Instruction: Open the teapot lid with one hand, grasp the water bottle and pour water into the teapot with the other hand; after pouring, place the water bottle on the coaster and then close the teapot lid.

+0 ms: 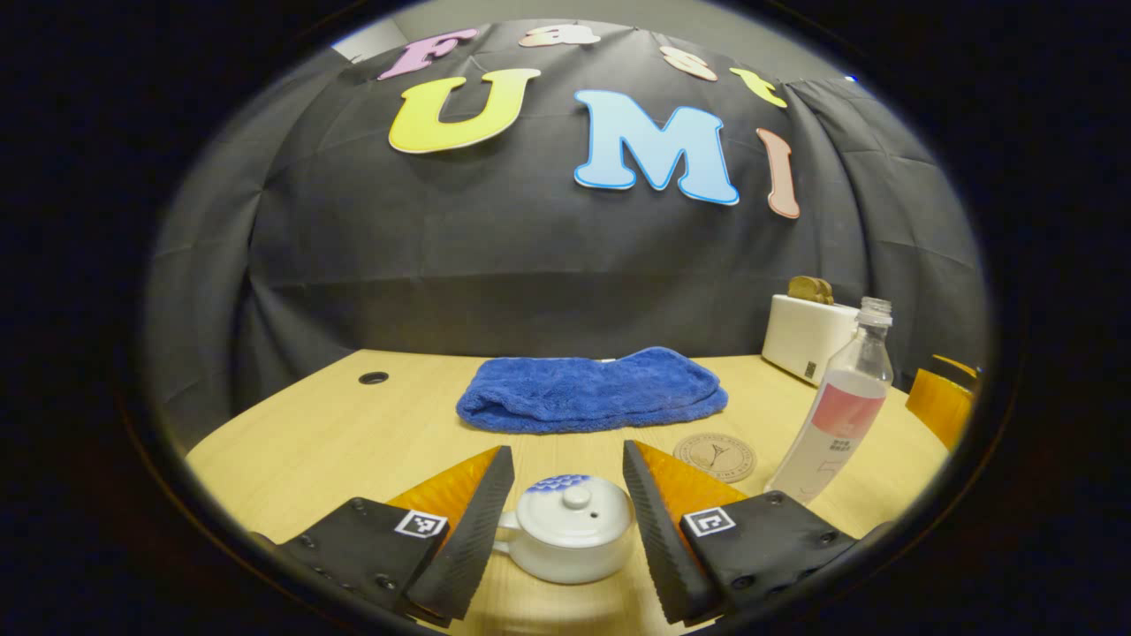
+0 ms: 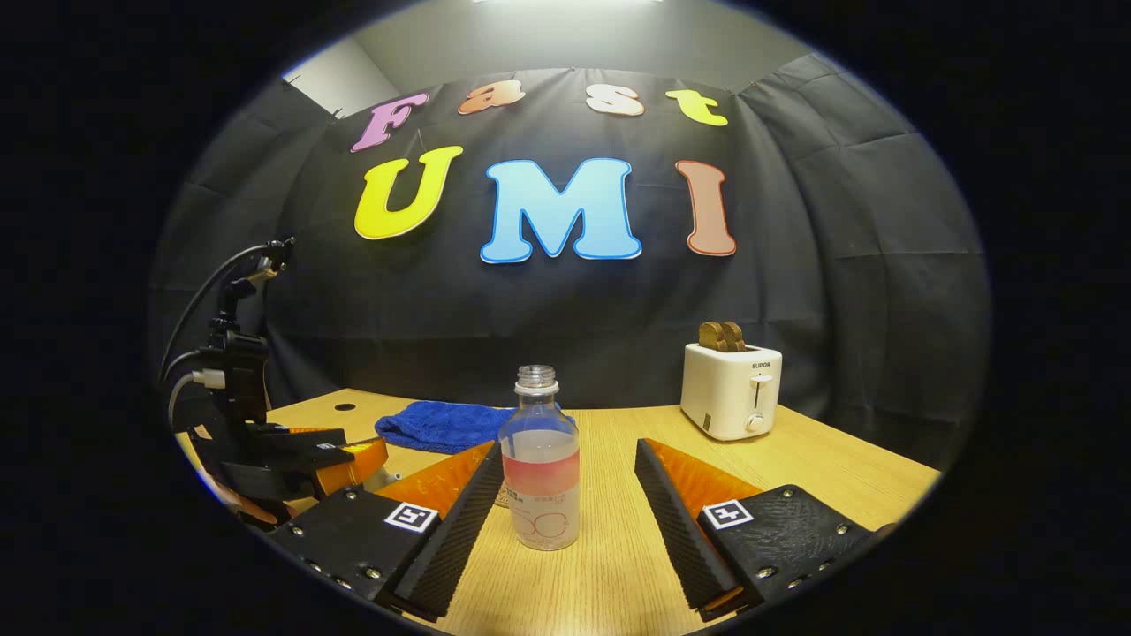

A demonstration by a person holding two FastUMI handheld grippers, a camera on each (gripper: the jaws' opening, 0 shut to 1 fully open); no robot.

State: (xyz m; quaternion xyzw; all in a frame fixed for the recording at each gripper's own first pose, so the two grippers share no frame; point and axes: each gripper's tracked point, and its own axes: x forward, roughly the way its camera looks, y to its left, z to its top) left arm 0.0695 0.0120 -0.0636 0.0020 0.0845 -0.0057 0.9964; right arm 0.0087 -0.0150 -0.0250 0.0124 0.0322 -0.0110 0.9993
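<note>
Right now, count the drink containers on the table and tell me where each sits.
2. The teapot stands between the left gripper's open fingers, lid on. The water bottle stands upright between the right gripper's open fingers, uncapped.

Glossy ceramic teapot (image 1: 570,530), fluffy cloth towel (image 1: 590,389), wood-grain table (image 1: 353,442)

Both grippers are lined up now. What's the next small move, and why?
Probably lower the left gripper and close on the lid knob: the teapot is still lidded between its open fingers, and the water bottle stands uncapped between the open right gripper.
</note>
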